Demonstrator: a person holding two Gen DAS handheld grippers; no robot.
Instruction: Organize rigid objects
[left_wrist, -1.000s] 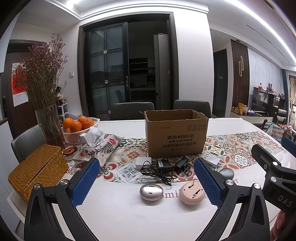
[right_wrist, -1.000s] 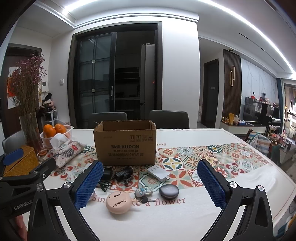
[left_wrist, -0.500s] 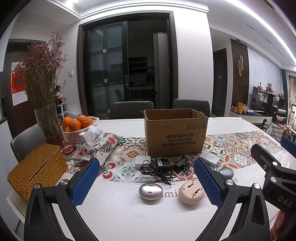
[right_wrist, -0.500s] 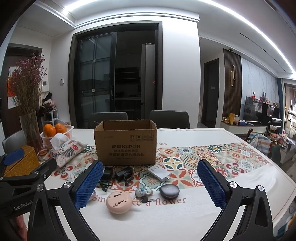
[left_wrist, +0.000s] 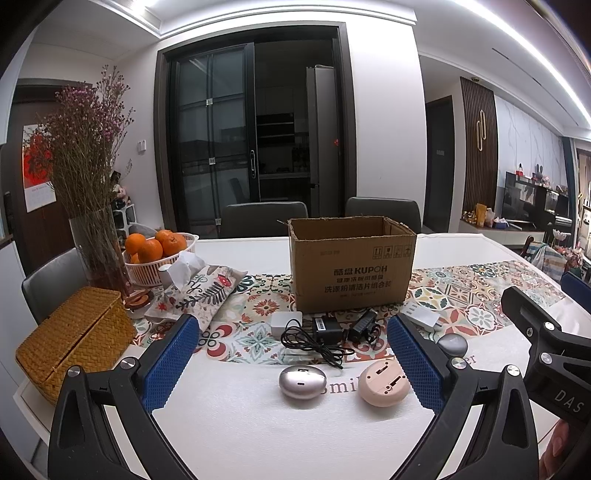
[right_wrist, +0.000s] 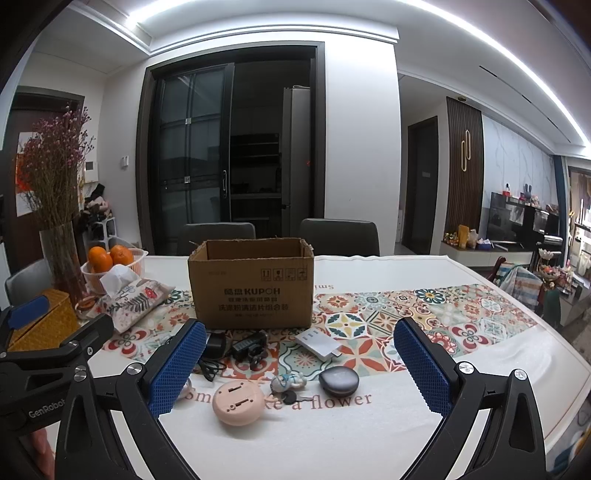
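An open cardboard box (left_wrist: 352, 264) (right_wrist: 251, 286) stands mid-table. In front of it lie a white adapter (left_wrist: 286, 323), black chargers with a cable (left_wrist: 325, 334) (right_wrist: 242, 347), a white power bank (right_wrist: 318, 344), a silver oval case (left_wrist: 302, 381), a pink round device (left_wrist: 384, 382) (right_wrist: 238, 403), a grey oval case (right_wrist: 338, 380) (left_wrist: 451, 344) and a small figure keychain (right_wrist: 288, 382). My left gripper (left_wrist: 291, 363) is open, hovering near the silver case. My right gripper (right_wrist: 299, 367) is open above the keychain, holding nothing.
A wicker box (left_wrist: 74, 336), a floral tissue pouch (left_wrist: 199, 291), a basket of oranges (left_wrist: 157, 254) and a vase of dried flowers (left_wrist: 98, 243) fill the table's left side. Two grey chairs (left_wrist: 264, 219) stand behind the table. White tablecloth lies in front.
The left wrist view has shifted slightly, so the objects sit a little lower and left in it. Both grippers stay open and empty.
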